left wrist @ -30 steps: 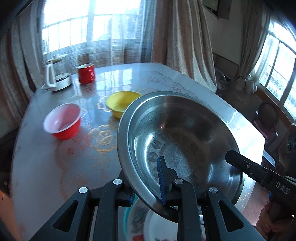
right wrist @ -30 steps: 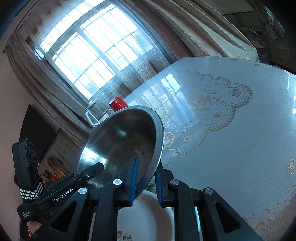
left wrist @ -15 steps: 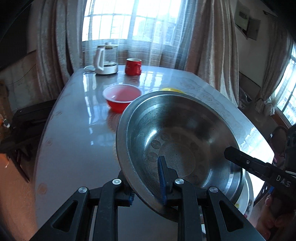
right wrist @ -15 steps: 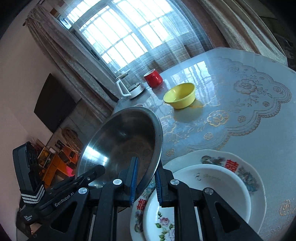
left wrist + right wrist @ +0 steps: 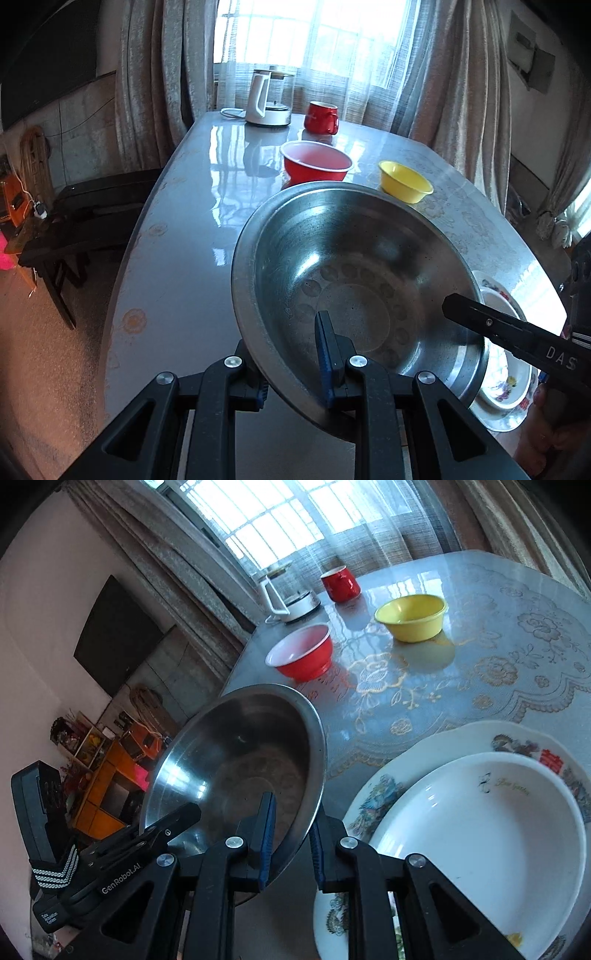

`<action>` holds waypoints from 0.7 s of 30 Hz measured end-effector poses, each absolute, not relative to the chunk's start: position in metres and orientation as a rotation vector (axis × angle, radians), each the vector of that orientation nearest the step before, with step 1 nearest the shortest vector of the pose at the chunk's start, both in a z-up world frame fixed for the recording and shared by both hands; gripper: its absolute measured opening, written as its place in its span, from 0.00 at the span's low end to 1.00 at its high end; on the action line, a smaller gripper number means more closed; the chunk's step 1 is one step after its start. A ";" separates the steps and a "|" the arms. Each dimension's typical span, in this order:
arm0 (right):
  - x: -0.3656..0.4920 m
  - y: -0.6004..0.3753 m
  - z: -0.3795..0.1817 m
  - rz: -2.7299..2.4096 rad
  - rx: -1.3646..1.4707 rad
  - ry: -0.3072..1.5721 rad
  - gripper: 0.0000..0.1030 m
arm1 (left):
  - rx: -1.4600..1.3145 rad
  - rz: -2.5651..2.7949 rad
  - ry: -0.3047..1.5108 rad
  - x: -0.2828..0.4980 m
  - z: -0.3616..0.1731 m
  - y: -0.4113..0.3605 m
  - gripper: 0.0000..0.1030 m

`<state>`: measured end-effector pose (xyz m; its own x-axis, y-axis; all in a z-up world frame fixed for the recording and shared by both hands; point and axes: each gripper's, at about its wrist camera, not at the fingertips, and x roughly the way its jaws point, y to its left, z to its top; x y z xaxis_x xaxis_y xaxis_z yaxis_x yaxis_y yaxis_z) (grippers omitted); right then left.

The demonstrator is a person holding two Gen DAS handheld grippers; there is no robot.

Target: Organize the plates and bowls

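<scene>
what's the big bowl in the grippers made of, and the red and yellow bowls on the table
Big bowl: likely stainless steel, brushed grey with bright window glints and stamped dimples in its base. Red bowl and yellow bowl: probably plastic or melamine, with flat opaque colour and a soft sheen.

Three bowls: one steel bowl [image 5: 354, 280] between the tongs, one red bowl [image 5: 317, 166] and one yellow bowl [image 5: 405, 181] beyond them. Two stacked plates [image 5: 480, 812] right of the tongs. One red mug [image 5: 321, 117] and one kettle [image 5: 267, 99] farthest ahead.

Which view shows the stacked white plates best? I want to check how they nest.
The right wrist view: the deep white plate sits inside the patterned plate, nearly whole. The left wrist view shows only slivers behind the steel basin.
</scene>
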<state>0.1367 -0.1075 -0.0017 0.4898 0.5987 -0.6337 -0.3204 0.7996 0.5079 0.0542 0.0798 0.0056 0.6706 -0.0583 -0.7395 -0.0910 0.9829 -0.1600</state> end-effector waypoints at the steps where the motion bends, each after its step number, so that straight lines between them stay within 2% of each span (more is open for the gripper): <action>1: 0.135 -0.105 -0.004 0.573 0.340 0.907 0.17 | -0.196 0.022 0.839 0.052 0.003 0.082 0.22; 16: 0.136 -0.084 -0.019 0.543 0.257 0.992 0.20 | -0.221 0.051 0.883 0.046 -0.016 0.094 0.22; 21: 0.136 -0.084 -0.018 0.544 0.263 1.007 0.24 | -0.278 0.042 0.910 0.046 -0.024 0.100 0.22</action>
<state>0.1356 -0.0839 -0.0176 0.4170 0.5452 -0.7272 -0.3095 0.8375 0.4504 0.0464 0.1002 -0.0241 0.6152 -0.0810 -0.7842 -0.1537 0.9633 -0.2200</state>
